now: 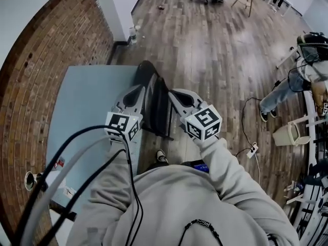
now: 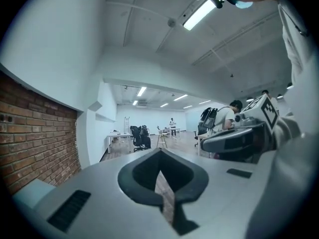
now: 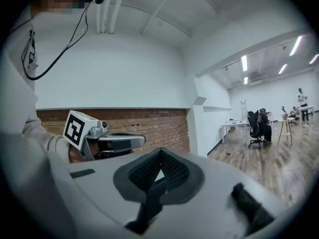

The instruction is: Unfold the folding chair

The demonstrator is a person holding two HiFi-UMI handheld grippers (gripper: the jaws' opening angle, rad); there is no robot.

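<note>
Left tongs [image 2: 160, 169], right tongs [image 3: 160, 167] closed; folded chair [image 1: 159, 106] between them clear only in head view.

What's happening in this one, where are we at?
A person stands over a dark folding chair with a two-jaw gripper in each hand. The chair is folded flat and stands upright on the wood floor beside a pale blue table. The left gripper and right gripper are held out on either side of the chair's top. Both have their jaws together with nothing between them, so the unfolding has not begun.
</note>
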